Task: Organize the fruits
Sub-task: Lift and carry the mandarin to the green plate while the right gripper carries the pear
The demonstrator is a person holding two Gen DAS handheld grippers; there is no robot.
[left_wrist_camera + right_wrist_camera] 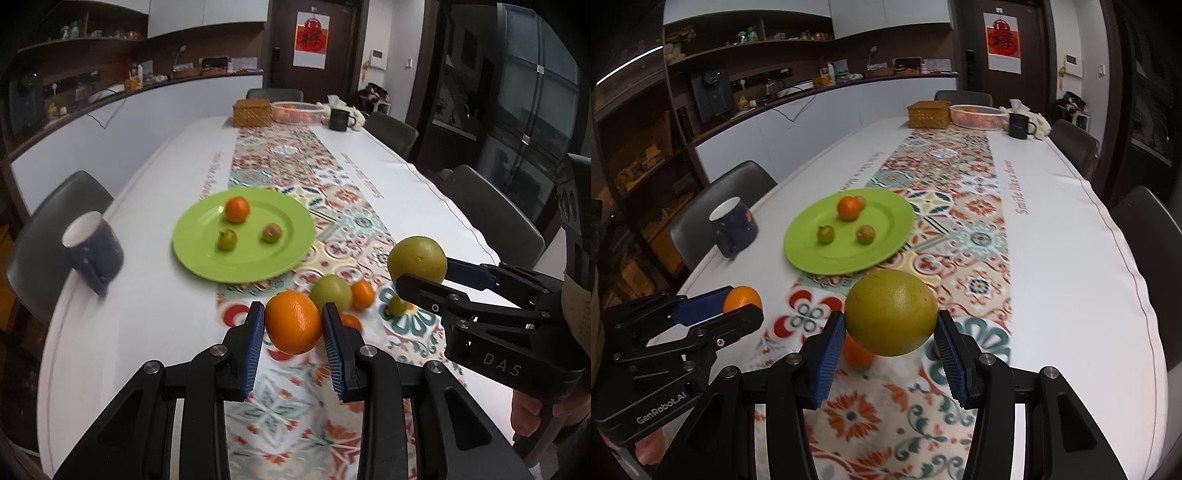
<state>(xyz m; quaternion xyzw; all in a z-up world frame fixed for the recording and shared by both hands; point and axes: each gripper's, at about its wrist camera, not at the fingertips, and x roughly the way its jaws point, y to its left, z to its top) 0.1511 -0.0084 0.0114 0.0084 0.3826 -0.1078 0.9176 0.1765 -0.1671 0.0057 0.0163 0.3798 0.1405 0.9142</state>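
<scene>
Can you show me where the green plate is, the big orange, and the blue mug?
green plate (207,254): left wrist view, on a bare part of its front.
big orange (293,322): left wrist view, middle of its peel, between the left gripper's fingers.
blue mug (735,229): right wrist view, on its side wall.

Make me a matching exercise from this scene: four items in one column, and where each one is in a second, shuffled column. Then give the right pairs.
Items
1. large orange
2. yellow-green fruit
3. small orange
4. dark blue mug

Places
A. on the green plate
B. clamped in the right gripper
C. on the white tablecloth, left of the plate
D. clamped in the left gripper

Pairs: 1-D, 2-B, 3-A, 4-C
</scene>
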